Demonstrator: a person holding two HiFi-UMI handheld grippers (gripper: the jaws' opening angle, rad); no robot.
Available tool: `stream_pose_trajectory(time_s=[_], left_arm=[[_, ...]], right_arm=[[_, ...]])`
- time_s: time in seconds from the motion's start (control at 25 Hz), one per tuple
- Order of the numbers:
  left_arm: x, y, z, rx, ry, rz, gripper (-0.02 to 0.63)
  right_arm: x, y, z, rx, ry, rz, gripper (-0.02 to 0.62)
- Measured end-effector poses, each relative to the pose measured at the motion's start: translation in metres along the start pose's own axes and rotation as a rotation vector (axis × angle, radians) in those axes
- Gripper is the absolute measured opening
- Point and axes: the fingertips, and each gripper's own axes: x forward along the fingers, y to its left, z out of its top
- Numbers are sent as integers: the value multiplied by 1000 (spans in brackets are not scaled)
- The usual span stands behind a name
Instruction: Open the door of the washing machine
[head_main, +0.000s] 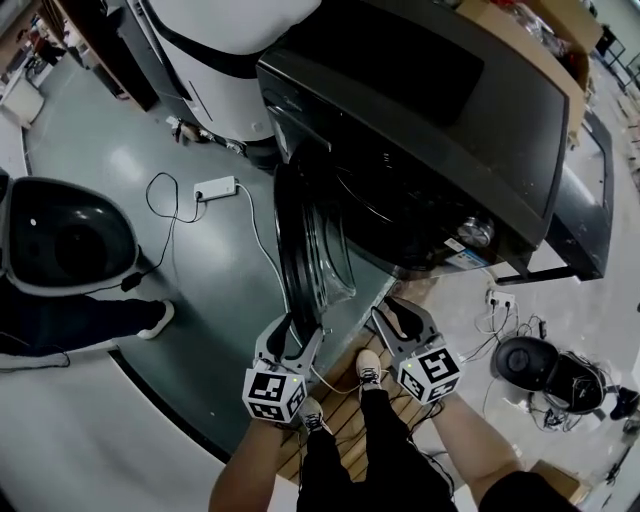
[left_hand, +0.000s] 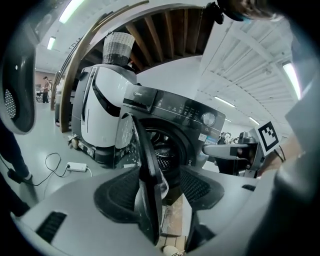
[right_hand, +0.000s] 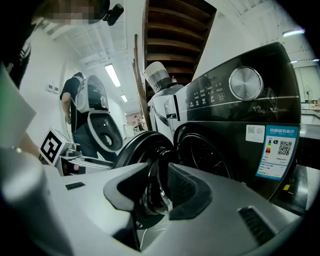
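At 6 o'clock in the head view, nearest to us, the left gripper (head_main: 296, 330) has its fingers wide. The free edge of the door (head_main: 305, 235) stands between them, and we cannot tell if a pad presses on it. Just beside it, at 5 o'clock, the right gripper (head_main: 398, 315) has its fingers half apart and holds nothing. The door stands open, edge-on to us, toward 12 o'clock. Behind it, at 1 o'clock, is the dark washing machine (head_main: 430, 120).
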Motion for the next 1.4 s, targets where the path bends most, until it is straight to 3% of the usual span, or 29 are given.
stream_pose_trajectory(time_s=[0.76, 1.4], left_arm=[[-43, 89, 9, 33, -8, 119, 250], [-46, 125, 12, 47, 0, 198, 250]], right_arm=[[30, 50, 4, 3, -15, -20, 126], [44, 37, 11, 13, -22, -51, 124]])
